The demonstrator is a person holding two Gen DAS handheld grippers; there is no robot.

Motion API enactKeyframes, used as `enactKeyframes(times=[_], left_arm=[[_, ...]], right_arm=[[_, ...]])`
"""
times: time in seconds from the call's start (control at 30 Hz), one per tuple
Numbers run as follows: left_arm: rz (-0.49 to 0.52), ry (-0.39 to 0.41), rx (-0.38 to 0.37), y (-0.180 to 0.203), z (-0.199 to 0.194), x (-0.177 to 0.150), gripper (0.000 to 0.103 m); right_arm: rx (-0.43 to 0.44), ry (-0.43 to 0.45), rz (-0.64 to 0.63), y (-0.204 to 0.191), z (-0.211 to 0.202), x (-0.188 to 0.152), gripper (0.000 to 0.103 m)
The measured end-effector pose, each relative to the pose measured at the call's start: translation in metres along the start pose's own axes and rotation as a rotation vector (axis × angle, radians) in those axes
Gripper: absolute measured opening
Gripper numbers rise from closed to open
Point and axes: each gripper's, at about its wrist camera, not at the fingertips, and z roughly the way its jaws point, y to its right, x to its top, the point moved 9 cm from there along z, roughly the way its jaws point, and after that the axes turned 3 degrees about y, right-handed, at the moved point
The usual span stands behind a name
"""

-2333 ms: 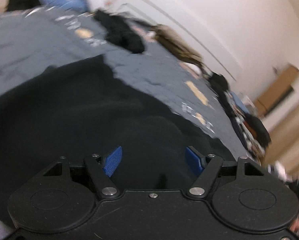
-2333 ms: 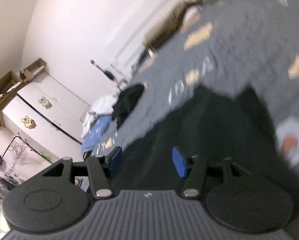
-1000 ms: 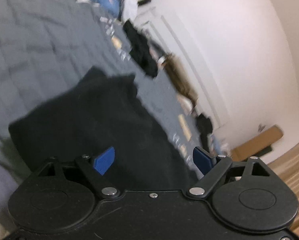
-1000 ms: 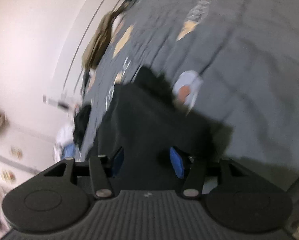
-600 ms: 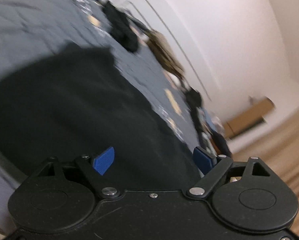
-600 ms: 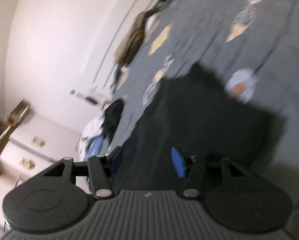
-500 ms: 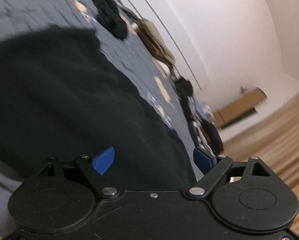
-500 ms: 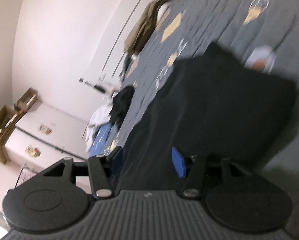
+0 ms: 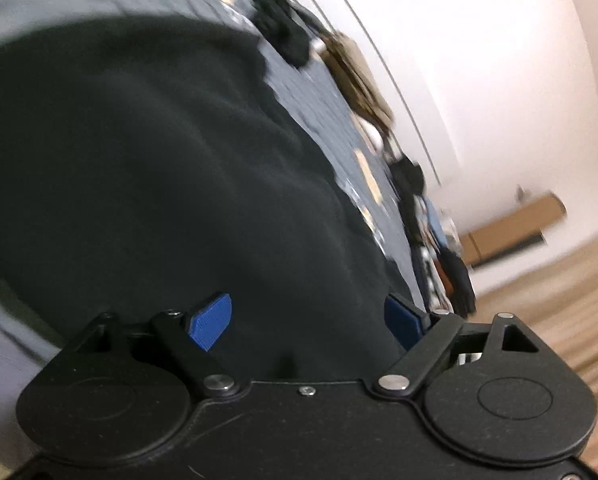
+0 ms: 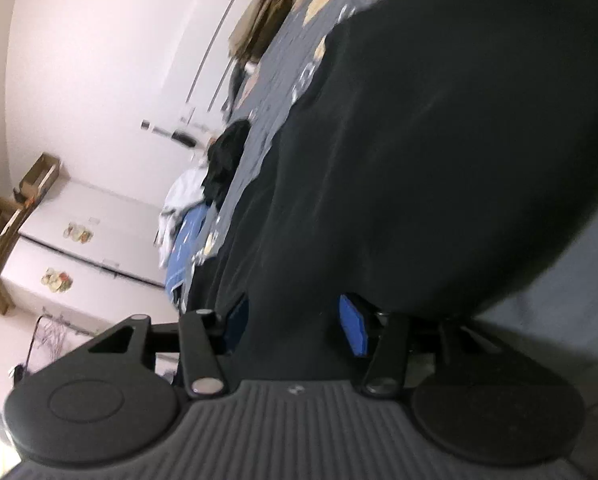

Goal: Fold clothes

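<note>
A black garment [image 9: 147, 168] lies spread on the grey bedspread [image 9: 323, 96] and fills most of both views; it also shows in the right wrist view [image 10: 439, 152]. My left gripper [image 9: 309, 322] is open just above the garment's near part, blue pads wide apart, holding nothing. My right gripper [image 10: 295, 322] is open too, low over the garment's near edge, with black cloth showing between its blue pads. Both views are tilted and blurred.
More clothes lie at the bed's far side: a black heap [image 9: 283, 36], a tan garment [image 9: 359, 76], a blue and white pile [image 10: 183, 216]. A white wall, a white cabinet [image 10: 79, 240] with cardboard boxes and a wooden floor [image 9: 559, 280] surround the bed.
Both grippers have dropped closer to the black garment and tilted, so it fills more of each view. Both stay open throughout.
</note>
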Motion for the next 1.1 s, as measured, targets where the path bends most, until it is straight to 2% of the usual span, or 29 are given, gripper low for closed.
enactKeyframes(times=[0.37,0.43,0.57,0.67,0.8,0.87,0.93,1.1], left_arm=[[-0.078,0.182,0.137,-0.027,-0.055,0.044,0.082],[-0.055,0.205,0.138,-0.018,-0.058,0.046,0.090],[-0.004,0.187,0.053,0.013,-0.053,0.042,0.091],[0.016,0.117,-0.022,0.031,-0.037,0.023,0.091],[0.025,0.020,-0.081,0.046,-0.013,-0.007,0.091],[0.028,-0.029,-0.084,0.047,-0.001,-0.021,0.091],[0.038,-0.062,-0.053,0.041,0.010,-0.028,0.091],[0.003,-0.055,-0.006,0.018,0.014,-0.018,0.091]], right_arm=[[-0.123,0.207,0.109,0.047,-0.054,0.049,0.050],[-0.120,0.219,0.113,0.043,-0.058,0.050,0.051],[-0.019,0.167,0.033,0.010,-0.052,0.034,0.053],[0.061,0.084,-0.025,-0.017,-0.035,0.008,0.053],[0.095,-0.013,-0.038,-0.029,-0.010,-0.026,0.054],[0.084,-0.058,-0.054,-0.029,-0.001,-0.037,0.054],[0.061,-0.092,-0.078,-0.027,0.006,-0.044,0.054],[0.027,-0.067,-0.025,-0.009,-0.005,-0.032,0.053]])
